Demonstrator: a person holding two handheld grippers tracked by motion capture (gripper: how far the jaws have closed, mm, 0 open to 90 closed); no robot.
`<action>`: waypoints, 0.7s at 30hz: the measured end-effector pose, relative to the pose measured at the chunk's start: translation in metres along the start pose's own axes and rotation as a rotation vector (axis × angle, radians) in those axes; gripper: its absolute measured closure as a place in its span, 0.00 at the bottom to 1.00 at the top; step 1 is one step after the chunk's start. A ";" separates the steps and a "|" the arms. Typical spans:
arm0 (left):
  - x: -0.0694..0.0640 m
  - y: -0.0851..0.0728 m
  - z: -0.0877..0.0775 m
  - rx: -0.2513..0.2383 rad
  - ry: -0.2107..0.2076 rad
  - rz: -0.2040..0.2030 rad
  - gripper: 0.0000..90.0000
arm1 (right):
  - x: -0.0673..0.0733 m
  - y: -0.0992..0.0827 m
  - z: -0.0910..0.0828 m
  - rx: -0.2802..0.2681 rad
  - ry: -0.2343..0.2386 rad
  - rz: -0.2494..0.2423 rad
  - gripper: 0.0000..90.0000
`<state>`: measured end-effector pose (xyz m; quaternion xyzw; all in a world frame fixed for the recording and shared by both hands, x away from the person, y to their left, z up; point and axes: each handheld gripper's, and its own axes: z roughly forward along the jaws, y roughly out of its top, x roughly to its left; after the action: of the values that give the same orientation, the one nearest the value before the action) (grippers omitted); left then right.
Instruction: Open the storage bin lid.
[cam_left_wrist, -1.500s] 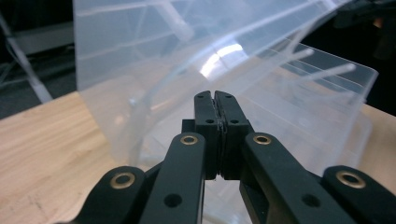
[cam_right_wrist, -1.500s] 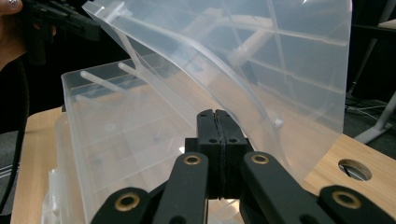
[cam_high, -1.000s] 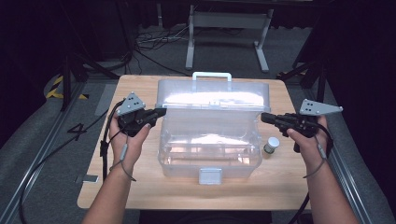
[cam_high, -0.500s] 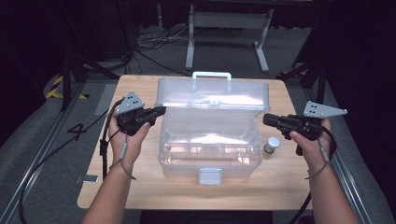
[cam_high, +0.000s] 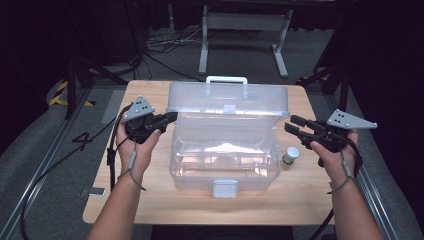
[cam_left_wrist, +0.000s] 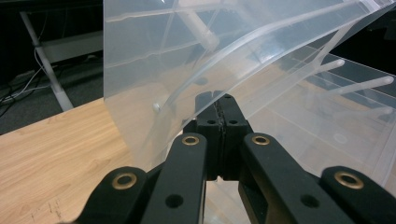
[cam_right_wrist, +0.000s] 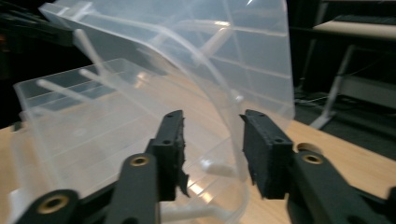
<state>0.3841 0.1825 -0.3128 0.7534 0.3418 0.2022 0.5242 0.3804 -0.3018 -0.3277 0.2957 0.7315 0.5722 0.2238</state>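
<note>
Clear plastic box (cam_high: 225, 150) standing mid-table, lid (cam_high: 229, 100) raised and tilted toward the far side, same as a second ago. Left gripper (cam_high: 169, 118) unmoved at the lid's left edge, jaws pressed together; whether the lid's edge is pinched between them cannot be told. Right gripper (cam_high: 292, 123) at the lid's right edge, jaws pressed together a second ago, just been opening, now spread, lid edge between the pads (cam_right_wrist: 264, 149) without being squeezed. Small capped jar (cam_high: 290, 155) on the table (cam_high: 150, 200) just right of the box, near the right hand (cam_high: 335, 155), unchanged.
</note>
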 end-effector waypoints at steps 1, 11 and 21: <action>0.000 0.000 0.000 0.001 0.001 0.003 1.00 | 0.002 0.000 0.001 0.000 -0.021 -0.011 0.62; 0.001 0.001 0.001 -0.005 0.001 0.003 1.00 | 0.013 0.003 0.022 0.030 -0.170 -0.047 0.55; 0.001 0.002 0.001 -0.008 -0.002 -0.001 0.99 | 0.020 0.008 0.036 0.009 -0.247 -0.032 0.54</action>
<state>0.3865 0.1822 -0.3120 0.7514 0.3407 0.2027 0.5274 0.3907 -0.2612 -0.3282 0.3531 0.7056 0.5244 0.3200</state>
